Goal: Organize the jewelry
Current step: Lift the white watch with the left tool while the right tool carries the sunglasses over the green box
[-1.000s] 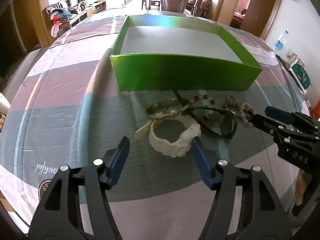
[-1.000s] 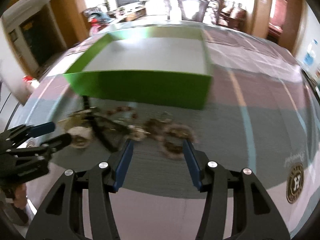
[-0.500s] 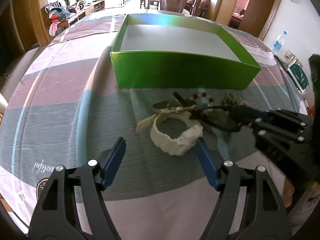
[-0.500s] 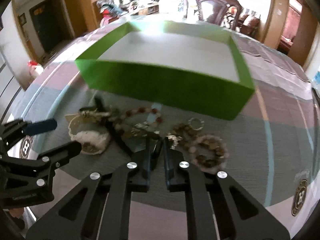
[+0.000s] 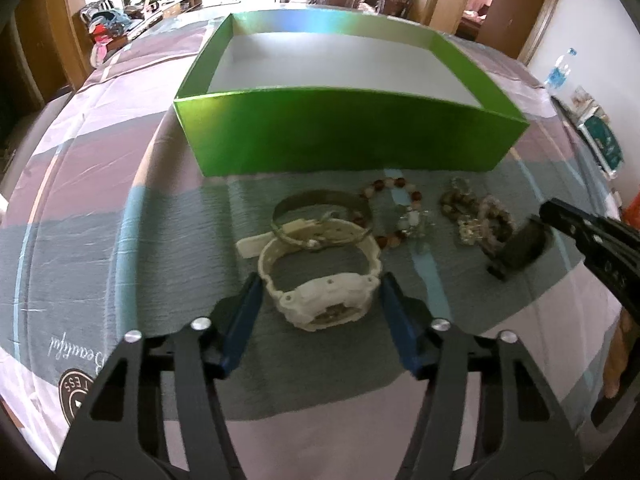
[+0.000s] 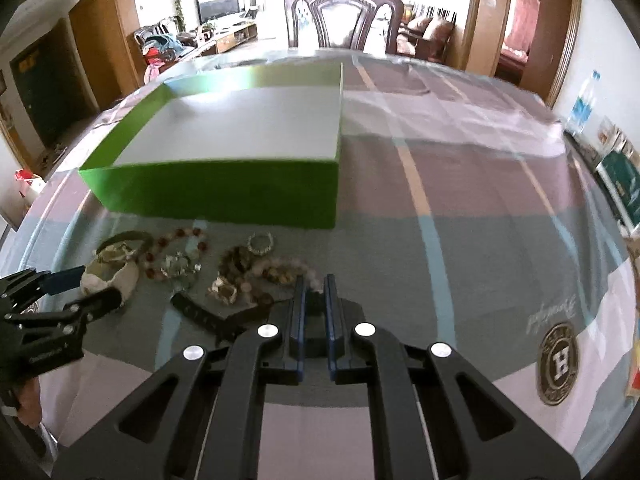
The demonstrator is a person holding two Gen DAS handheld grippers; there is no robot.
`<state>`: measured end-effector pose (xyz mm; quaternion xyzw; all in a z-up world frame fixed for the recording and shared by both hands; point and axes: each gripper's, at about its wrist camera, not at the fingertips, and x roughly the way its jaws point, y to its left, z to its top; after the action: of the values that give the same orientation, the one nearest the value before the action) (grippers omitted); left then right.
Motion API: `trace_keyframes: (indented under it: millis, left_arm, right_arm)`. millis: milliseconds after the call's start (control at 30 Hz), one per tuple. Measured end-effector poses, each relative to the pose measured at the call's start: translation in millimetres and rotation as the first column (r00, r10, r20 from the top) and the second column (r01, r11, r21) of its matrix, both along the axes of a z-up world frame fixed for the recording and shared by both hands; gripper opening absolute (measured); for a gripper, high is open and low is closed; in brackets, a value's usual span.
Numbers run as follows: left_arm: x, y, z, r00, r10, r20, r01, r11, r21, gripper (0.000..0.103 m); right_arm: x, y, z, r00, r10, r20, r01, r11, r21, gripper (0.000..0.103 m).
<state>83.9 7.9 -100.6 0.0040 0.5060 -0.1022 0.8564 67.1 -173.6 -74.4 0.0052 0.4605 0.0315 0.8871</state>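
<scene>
An empty green box (image 5: pixel 340 136) stands on the striped tablecloth; it also shows in the right wrist view (image 6: pixel 224 196). In front of it lie a white watch (image 5: pixel 320 280), a metal bangle (image 5: pixel 320 216), a red bead bracelet (image 5: pixel 394 210) and brown bead bracelets (image 5: pixel 476 216). My left gripper (image 5: pixel 320 308) is open, its fingers on either side of the white watch. My right gripper (image 6: pixel 314 292) is shut on a black watch (image 6: pixel 216 316), lifted at the pile's right; the watch also shows in the left wrist view (image 5: pixel 520 246).
A water bottle (image 5: pixel 560 68) and a teal book (image 5: pixel 604 144) sit at the table's right edge. A dark wooden chair (image 6: pixel 340 20) stands behind the table. The cloth has a round logo (image 6: pixel 558 364) at the right front.
My right gripper closed on the black watch and pulled it right, out of the pile. My left gripper moved forward until its open fingers flank the white watch.
</scene>
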Motion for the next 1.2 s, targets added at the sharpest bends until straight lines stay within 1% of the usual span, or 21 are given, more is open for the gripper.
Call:
trace_keyframes:
  millis: [133,233,267,333,367,400,433,500,567,633,700,733,767,800,833,933,967,1033,1067,1100,1200]
  left_arm:
    - [0.5,3.9,0.4,1.000,-0.011,-0.002,0.011,1.000,-0.014,0.059]
    - [-3.0,10.8,3.1,1.000,-0.017,0.006,0.017,1.000,-0.007,0.058]
    - [-4.4,13.0,4.2,1.000,-0.018,0.007,0.018,1.000,-0.002,0.059]
    - [-7.5,19.5,7.2,1.000,-0.012,0.006,0.011,1.000,0.006,0.059]
    - [-8.9,23.4,8.8,1.000,-0.007,0.008,0.007,1.000,0.010,0.059]
    - [-10.1,25.5,10.3,1.000,-0.003,0.015,0.003,1.000,0.013,0.060]
    - [-10.7,28.3,11.5,1.000,0.003,0.020,-0.004,1.000,0.015,0.061]
    - [-9.1,32.5,11.0,0.999,0.026,0.018,-0.027,0.999,0.020,0.069]
    - [-7.8,31.0,9.0,0.999,0.029,0.013,-0.029,0.999,0.021,0.072]
    - [-6.6,24.6,4.6,1.000,0.014,0.001,-0.014,1.000,0.020,0.074]
    - [-5.3,16.0,-0.8,1.000,0.002,-0.009,-0.002,1.000,0.029,0.074]
    - [-4.9,13.3,-3.0,1.000,0.003,-0.007,-0.003,0.999,0.043,0.074]
    - [-4.4,11.3,-5.3,1.000,0.006,-0.005,-0.006,0.998,0.059,0.074]
    - [-4.6,10.7,-6.4,1.000,0.010,-0.002,-0.010,0.998,0.067,0.063]
    - [-4.5,11.0,-6.9,1.000,0.012,0.001,-0.012,0.997,0.072,0.062]
    - [-6.0,14.6,-6.2,1.000,0.003,-0.003,-0.003,0.999,0.040,0.061]
    - [-6.8,15.8,-5.9,1.000,0.006,0.002,-0.007,0.999,0.046,0.061]
    - [-7.6,19.5,-3.7,1.000,0.018,0.010,-0.019,0.999,0.049,0.061]
    - [-8.2,22.7,-0.9,0.999,0.027,0.018,-0.028,0.999,0.044,0.061]
    - [-8.6,24.1,1.4,0.999,0.031,0.024,-0.032,0.999,0.042,0.061]
    - [-9.8,28.1,7.9,0.998,0.042,0.046,-0.044,0.998,0.043,0.061]
  right_arm:
    - [-0.7,-0.2,-4.8,1.000,0.001,-0.009,-0.001,1.000,0.008,0.009]
    - [1.4,-5.4,-6.6,1.000,-0.010,-0.017,0.010,1.000,0.015,0.010]
    - [1.6,-7.9,-7.1,1.000,-0.016,-0.021,0.016,1.000,0.020,0.014]
    - [2.1,-12.4,-6.8,0.999,-0.028,-0.024,0.029,0.999,0.033,0.025]
    - [1.7,-13.7,-6.4,0.999,-0.032,-0.021,0.033,0.999,0.033,0.033]
    - [1.1,-14.9,-5.7,0.999,-0.035,-0.018,0.035,0.999,0.029,0.038]
    - [0.0,-15.5,-5.6,0.999,-0.034,-0.017,0.035,0.999,0.026,0.040]
    - [-2.7,-15.6,-5.6,0.999,-0.029,-0.016,0.030,0.999,0.028,0.043]
    - [-5.2,-13.9,-5.9,1.000,-0.015,-0.017,0.015,0.999,0.034,0.045]
    - [-7.3,-12.4,-5.9,1.000,0.002,-0.017,-0.001,0.999,0.045,0.051]
    - [-10.3,-8.6,-6.1,0.999,0.029,-0.015,-0.028,0.998,0.055,0.060]
    - [-11.6,-5.0,-6.7,0.999,0.045,-0.014,-0.045,0.998,0.053,0.061]
    - [-11.8,-2.1,-7.3,0.998,0.056,-0.015,-0.055,0.997,0.052,0.061]
    - [-11.7,1.1,-9.1,0.998,0.067,-0.017,-0.066,0.997,0.049,0.061]
    - [-11.3,3.5,-10.9,0.997,0.071,-0.016,-0.071,0.997,0.042,0.061]
    - [-9.2,5.4,-14.5,0.998,0.062,-0.018,-0.062,0.998,0.013,0.060]
    - [-9.6,4.9,-14.4,0.998,0.058,-0.017,-0.058,0.998,0.009,0.057]
    - [-11.6,4.0,-13.0,0.998,0.054,-0.015,-0.054,0.999,0.003,0.046]
    - [-11.9,2.4,-12.4,0.998,0.055,-0.016,-0.055,0.998,0.009,0.035]
    - [-12.0,1.5,-12.2,0.998,0.057,-0.018,-0.056,0.998,0.014,0.031]
    - [-13.6,-1.5,-11.5,0.998,0.065,-0.010,-0.065,0.997,0.032,0.030]
